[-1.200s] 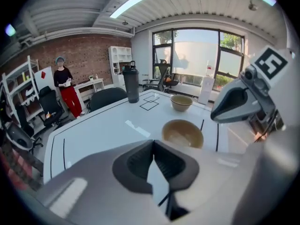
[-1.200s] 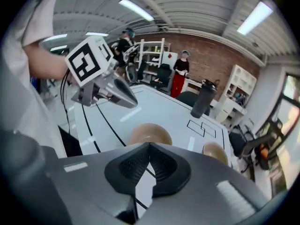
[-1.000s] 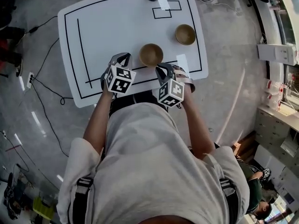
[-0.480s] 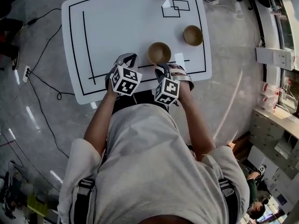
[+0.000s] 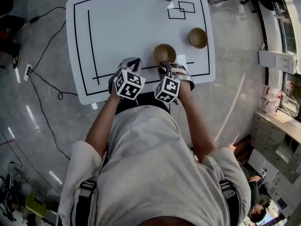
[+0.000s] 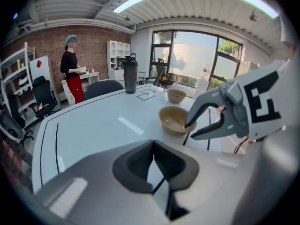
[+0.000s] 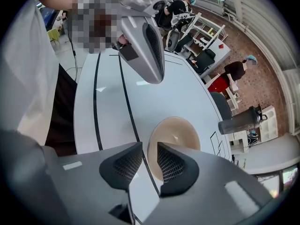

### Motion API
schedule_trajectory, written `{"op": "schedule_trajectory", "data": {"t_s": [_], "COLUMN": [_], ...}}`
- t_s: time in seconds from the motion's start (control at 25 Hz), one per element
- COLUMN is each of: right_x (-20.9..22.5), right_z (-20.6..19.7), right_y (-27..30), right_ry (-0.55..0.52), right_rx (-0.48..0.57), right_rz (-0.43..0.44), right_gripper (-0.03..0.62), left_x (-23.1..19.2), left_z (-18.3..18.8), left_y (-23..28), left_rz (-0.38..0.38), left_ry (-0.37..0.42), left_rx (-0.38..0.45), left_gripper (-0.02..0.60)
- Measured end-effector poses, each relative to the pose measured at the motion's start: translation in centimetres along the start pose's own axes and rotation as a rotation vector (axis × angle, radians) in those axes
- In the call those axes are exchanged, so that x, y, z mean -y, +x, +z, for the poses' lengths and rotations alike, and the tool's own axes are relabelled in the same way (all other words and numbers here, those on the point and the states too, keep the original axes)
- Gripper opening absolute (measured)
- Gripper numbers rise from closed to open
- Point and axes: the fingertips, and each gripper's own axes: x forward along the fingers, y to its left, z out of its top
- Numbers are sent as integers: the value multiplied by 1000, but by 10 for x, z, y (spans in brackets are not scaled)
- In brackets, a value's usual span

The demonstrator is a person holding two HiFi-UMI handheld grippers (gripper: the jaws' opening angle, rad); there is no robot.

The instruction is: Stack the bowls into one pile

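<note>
Tan bowls, head view: near bowl (image 5: pixel 164 53) sat by front edge of white table (image 5: pixel 117 32), far bowl (image 5: pixel 198 37) well apart toward right corner; no pile begun, all stacking left. Left gripper (image 5: pixel 131 61) hung beside near bowl, right gripper (image 5: pixel 165 65) just behind it; cables on grey floor

Left gripper view: jaws clenched together, empty; black lines marked tabletop, dark bottle (image 6: pixel 130 74) stood at far end; brick wall, shelves, big windows, standing person (image 6: pixel 71 69)

Right gripper view: jaws opening, pads touched nothing, near bowl's rim lay just beyond gap
</note>
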Motion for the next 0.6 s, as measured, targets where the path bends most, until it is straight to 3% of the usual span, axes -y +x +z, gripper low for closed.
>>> {"op": "schedule_trajectory", "data": {"t_s": [0.12,0.2,0.6], "right_x": [0,2,16], "right_z": [-1,2,5], "right_y": [1,-1,-20], "right_ry": [5,16,44], "right_rx": [-9,-1,-24], "right_rz": [-12,-23,-98], "right_gripper": [89,22,37], "left_x": [3,1,-3], "left_z": [0,-1,7], "left_y": [-2,-3,-11], "left_rz": [-10,-12,-24], "left_ry": [9,18,51], "left_rx": [1,2,33], "left_gripper": [3,3,3]}}
